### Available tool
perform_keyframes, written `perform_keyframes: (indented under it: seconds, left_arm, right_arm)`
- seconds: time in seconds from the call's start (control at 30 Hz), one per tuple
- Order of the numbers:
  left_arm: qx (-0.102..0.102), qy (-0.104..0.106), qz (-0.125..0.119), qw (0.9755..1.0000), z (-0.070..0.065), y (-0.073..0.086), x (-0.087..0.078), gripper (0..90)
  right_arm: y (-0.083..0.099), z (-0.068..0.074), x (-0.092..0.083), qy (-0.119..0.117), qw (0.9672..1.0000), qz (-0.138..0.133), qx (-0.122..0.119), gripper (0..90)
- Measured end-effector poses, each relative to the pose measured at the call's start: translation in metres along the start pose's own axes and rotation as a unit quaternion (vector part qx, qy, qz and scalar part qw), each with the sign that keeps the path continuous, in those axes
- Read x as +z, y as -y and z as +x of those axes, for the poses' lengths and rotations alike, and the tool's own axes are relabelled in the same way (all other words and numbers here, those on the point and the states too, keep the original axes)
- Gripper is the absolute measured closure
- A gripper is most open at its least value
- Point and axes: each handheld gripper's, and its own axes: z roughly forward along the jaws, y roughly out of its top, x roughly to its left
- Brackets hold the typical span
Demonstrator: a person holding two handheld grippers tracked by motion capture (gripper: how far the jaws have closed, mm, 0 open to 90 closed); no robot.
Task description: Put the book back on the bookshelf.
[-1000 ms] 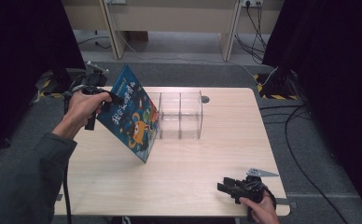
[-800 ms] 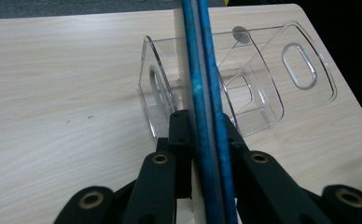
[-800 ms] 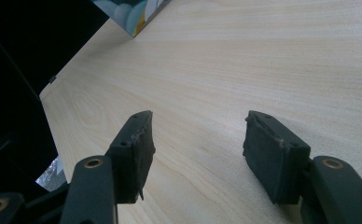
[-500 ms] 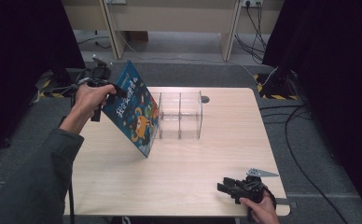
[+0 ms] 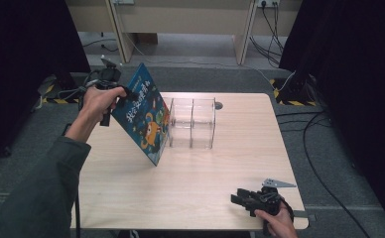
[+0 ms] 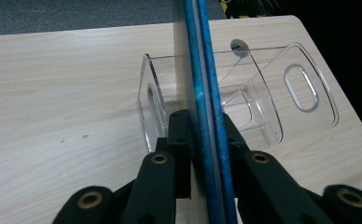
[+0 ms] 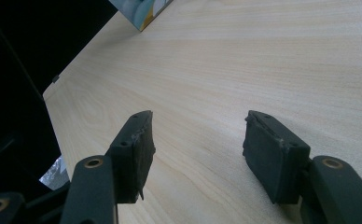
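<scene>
A blue picture book point(image 5: 143, 116) stands tilted, its lower corner on the wooden table point(image 5: 180, 198), just left of a clear plastic two-bay rack point(image 5: 192, 123). My left gripper point(image 5: 118, 93) is shut on the book's upper left edge. In the left gripper view the book's blue edge point(image 6: 206, 93) runs up between the jaws, with the clear rack point(image 6: 244, 102) lying behind it. My right gripper point(image 5: 237, 199) rests open near the table's front right edge; its fingers point(image 7: 139, 144) stand wide apart over bare wood, with a corner of the book point(image 7: 144, 11) far off.
A round cable hole point(image 5: 218, 105) sits in the table behind the rack. Cables point(image 5: 309, 124) trail over the grey floor to the right. Desk legs point(image 5: 118, 29) stand at the back. Dark curtains flank both sides.
The left hand has lifted and swung the book right, closer to the rack, and stood it steeper. The right gripper has stayed still.
</scene>
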Motion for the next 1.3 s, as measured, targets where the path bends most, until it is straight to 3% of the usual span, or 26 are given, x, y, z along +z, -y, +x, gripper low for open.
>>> perform_keyframes:
  seconds: [0.13,0.23,0.43,0.57,0.87,0.93,1.07,1.3]
  left_arm:
    - [-0.001,0.0,-0.003,1.0,0.0,-0.002,0.001,79.5]
    - [-0.008,-0.006,-0.005,0.9999,0.004,-0.002,0.0,79.5]
    - [-0.035,0.001,-0.014,0.9993,0.016,0.004,-0.002,79.5]
    - [-0.038,-0.007,-0.021,0.999,0.018,0.007,0.0,79.4]
    - [-0.055,-0.015,-0.032,0.9978,0.014,0.016,-0.005,79.3]
    - [-0.073,-0.008,-0.04,0.9965,0.018,0.019,-0.008,79.4]
    - [-0.08,-0.007,-0.05,0.9955,0.021,0.024,-0.011,79.3]
    - [-0.069,-0.011,-0.048,0.9964,0.018,0.026,-0.013,78.7]
  right_arm:
    - [0.0,0.001,0.0,0.001,1.0,0.0,-0.003,43.0]
    - [0.0,0.0,0.0,0.0,1.0,0.0,-0.003,43.0]
    - [0.0,0.0,0.0,-0.001,1.0,0.001,-0.003,43.0]
    - [0.0,0.0,0.0,-0.001,1.0,0.001,-0.003,43.1]
    - [0.0,0.0,0.0,-0.002,1.0,0.001,-0.003,43.0]
    - [0.0,0.0,0.0,-0.002,1.0,0.001,-0.003,43.0]
    - [0.0,0.0,0.0,-0.002,1.0,0.001,-0.003,43.0]
    - [0.0,0.0,0.001,-0.003,1.0,0.001,-0.001,43.0]
